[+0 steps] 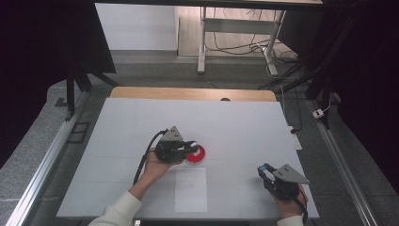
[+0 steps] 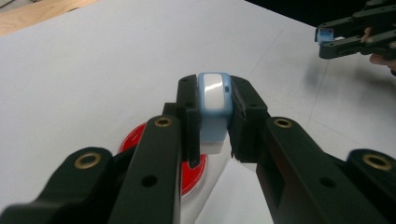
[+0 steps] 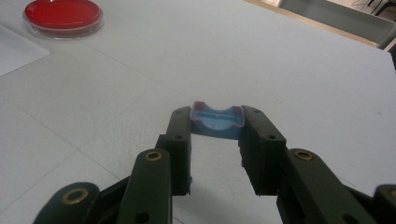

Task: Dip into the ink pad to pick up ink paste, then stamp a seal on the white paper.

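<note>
The left hand-held gripper (image 1: 192, 147) sits over the middle of the white counter (image 1: 235, 122), and its jaws are closed on a small light-blue bottle (image 2: 214, 109) with a white label on the face that looks toward the camera. In the left gripper view the bottle stands upright between the two black jaws, gripped on both sides, with its lower end above a round red dish (image 2: 187, 179) that lies on the counter just beneath and behind the jaws. From the high view that red dish (image 1: 197, 154) lies near the centre of the counter, right beside the tip of the left hand-held gripper, and a white sheet of paper (image 1: 190, 189) lies flat on the counter just in front of the dish, toward the person. The right hand-held gripper (image 1: 264, 170) is well apart from the left one, near the front right corner of the counter, and its jaws are clamped on a small blue cap (image 3: 217, 120). In the right gripper view the cap sits between the jaw tips with its hollow side showing a curved rim, held clear above the counter, while the red dish (image 3: 63, 16) shows far off at the upper left. The left gripper view shows the right hand-held gripper (image 2: 327, 37) at the upper right, with the blue cap at its tip.
</note>
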